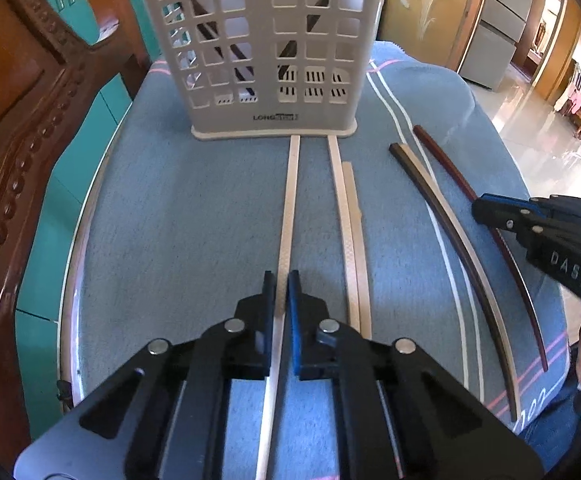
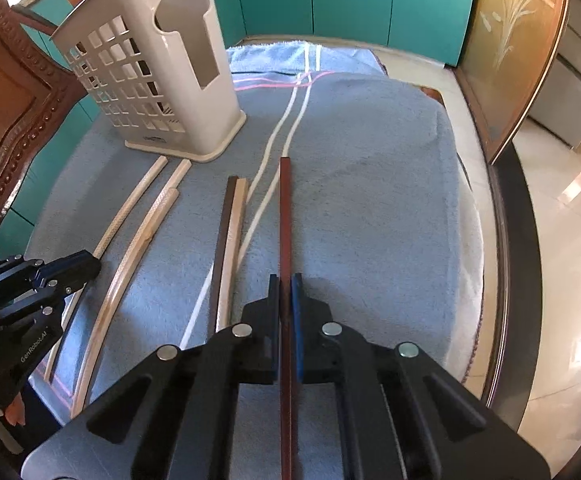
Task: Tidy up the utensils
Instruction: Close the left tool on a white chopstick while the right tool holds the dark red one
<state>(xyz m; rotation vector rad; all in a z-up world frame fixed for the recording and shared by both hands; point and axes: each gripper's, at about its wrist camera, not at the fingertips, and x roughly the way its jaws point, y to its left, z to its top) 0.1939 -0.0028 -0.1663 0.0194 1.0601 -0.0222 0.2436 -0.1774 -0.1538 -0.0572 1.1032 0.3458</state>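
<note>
My left gripper (image 1: 281,280) is shut on a pale chopstick (image 1: 290,208) that lies on the blue towel and points at the cream slotted holder (image 1: 258,40). Dark sticks show through the holder's grid. My right gripper (image 2: 285,280) is shut on a reddish-brown chopstick (image 2: 285,216), also flat on the towel. In the left wrist view the right gripper (image 1: 480,210) sits at the right over that red stick (image 1: 446,160). In the right wrist view the left gripper (image 2: 90,266) is at the left, and the holder (image 2: 178,92) stands at the back left.
Two more pale chopsticks (image 1: 348,232) lie right of the held one. A dark brown and a pale stick (image 2: 230,232) lie side by side between the grippers. The towel (image 1: 170,208) covers a round table. A carved wooden chair (image 1: 18,120) stands at the left.
</note>
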